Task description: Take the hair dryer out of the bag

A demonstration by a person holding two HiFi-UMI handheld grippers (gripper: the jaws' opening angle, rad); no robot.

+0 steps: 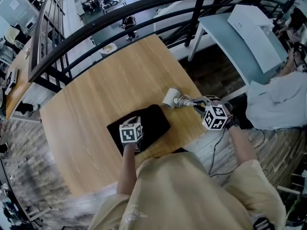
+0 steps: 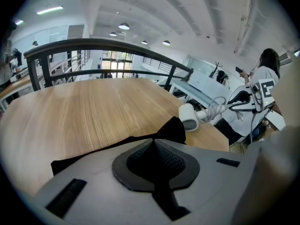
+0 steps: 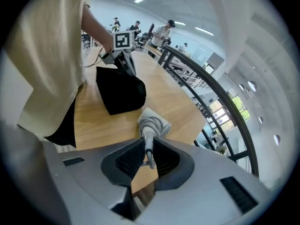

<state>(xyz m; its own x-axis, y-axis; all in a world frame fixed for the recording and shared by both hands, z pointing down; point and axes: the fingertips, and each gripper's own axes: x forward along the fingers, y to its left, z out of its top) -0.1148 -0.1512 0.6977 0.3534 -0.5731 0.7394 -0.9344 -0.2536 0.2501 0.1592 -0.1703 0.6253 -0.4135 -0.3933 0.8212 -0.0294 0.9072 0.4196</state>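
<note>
A white hair dryer (image 1: 171, 98) lies out on the wooden table (image 1: 96, 109), just right of the black bag (image 1: 154, 121). My right gripper (image 1: 196, 103) is shut on the dryer's handle end, where the grey cord is wound. The right gripper view shows that handle (image 3: 149, 137) pinched between the pads, and my right gripper (image 3: 147, 156) points at the bag (image 3: 119, 95). My left gripper (image 1: 132, 128) rests on the bag's near part. In the left gripper view my left gripper (image 2: 154, 158) is shut on black bag cloth (image 2: 171, 129), with the dryer (image 2: 190, 117) beyond it.
A dark curved railing (image 1: 144, 8) runs round the table's far side. The table's right edge is close to the dryer. A white table with a box (image 1: 254, 30) stands at the far right, with a person in white (image 1: 280, 99) beside it. A cable (image 1: 216, 150) hangs below my right hand.
</note>
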